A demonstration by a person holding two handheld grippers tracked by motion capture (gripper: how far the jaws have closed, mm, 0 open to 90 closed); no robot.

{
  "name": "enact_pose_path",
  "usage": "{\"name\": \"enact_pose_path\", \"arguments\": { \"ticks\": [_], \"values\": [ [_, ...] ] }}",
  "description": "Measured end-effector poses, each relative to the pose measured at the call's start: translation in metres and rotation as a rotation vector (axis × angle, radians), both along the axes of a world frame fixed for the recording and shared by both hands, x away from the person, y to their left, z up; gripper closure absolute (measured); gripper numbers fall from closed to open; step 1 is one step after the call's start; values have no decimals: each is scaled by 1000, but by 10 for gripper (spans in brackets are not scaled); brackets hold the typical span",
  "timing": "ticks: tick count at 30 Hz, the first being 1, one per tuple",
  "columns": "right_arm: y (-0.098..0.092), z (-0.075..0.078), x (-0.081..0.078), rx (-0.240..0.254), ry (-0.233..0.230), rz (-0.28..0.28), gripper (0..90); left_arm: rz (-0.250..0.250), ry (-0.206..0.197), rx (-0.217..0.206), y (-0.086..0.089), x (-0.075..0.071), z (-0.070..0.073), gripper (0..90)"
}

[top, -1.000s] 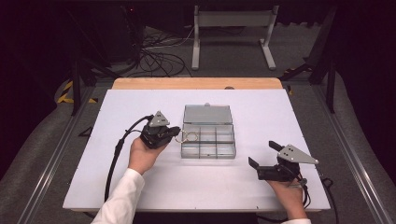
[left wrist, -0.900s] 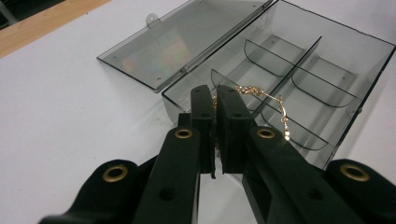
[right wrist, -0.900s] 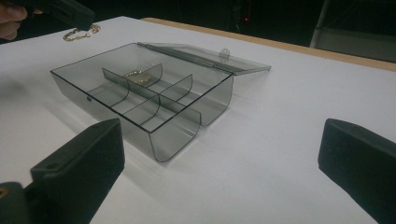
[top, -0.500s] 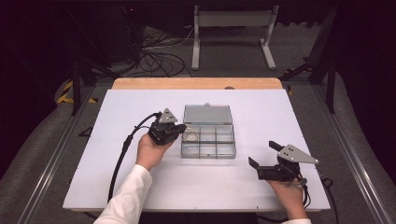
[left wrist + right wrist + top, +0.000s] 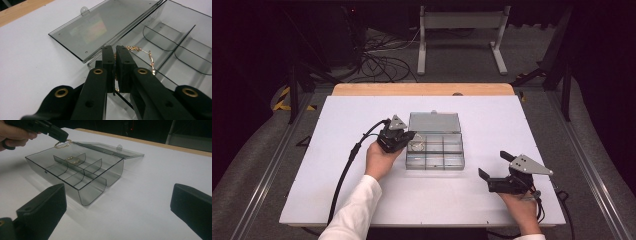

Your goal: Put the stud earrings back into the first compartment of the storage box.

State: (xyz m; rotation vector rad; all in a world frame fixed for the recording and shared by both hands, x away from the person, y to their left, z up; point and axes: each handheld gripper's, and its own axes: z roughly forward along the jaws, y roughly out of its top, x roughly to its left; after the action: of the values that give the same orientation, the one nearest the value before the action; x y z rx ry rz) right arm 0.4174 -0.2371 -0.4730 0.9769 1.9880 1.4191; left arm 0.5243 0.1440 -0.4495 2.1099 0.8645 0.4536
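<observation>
Between the pinched jaws of the left tool (image 5: 114,65) hangs a gold chain (image 5: 143,53), poised over the near-left compartment of the clear organiser box (image 5: 447,150). Lower it fully inside the dividers before releasing, so no loop drapes the wall. Right tool (image 5: 496,172) rests wide on the tabletop (image 5: 337,125), holding nothing

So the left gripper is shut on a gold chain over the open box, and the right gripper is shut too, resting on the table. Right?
Not quite. The right gripper is open: the right gripper view shows its jaws wide apart with nothing between them. The rest holds: the left gripper is shut on the gold chain over the open box.
</observation>
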Motion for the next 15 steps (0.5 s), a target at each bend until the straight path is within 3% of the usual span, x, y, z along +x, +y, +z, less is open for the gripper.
{"name": "enact_pose_path", "arguments": {
  "ticks": [10,12,13,15],
  "values": [
    [0,0,0,0,4,1,14,12,-8,17,-4,4,-6,860],
    [0,0,0,0,4,3,14,2,-13,5,-4,3,-6,852],
    [0,0,0,0,4,3,14,3,-25,13,-3,3,-6,832],
    [0,0,0,-6,3,6,14,-1,-25,-22,-4,1,-4,682]
  ]
}}
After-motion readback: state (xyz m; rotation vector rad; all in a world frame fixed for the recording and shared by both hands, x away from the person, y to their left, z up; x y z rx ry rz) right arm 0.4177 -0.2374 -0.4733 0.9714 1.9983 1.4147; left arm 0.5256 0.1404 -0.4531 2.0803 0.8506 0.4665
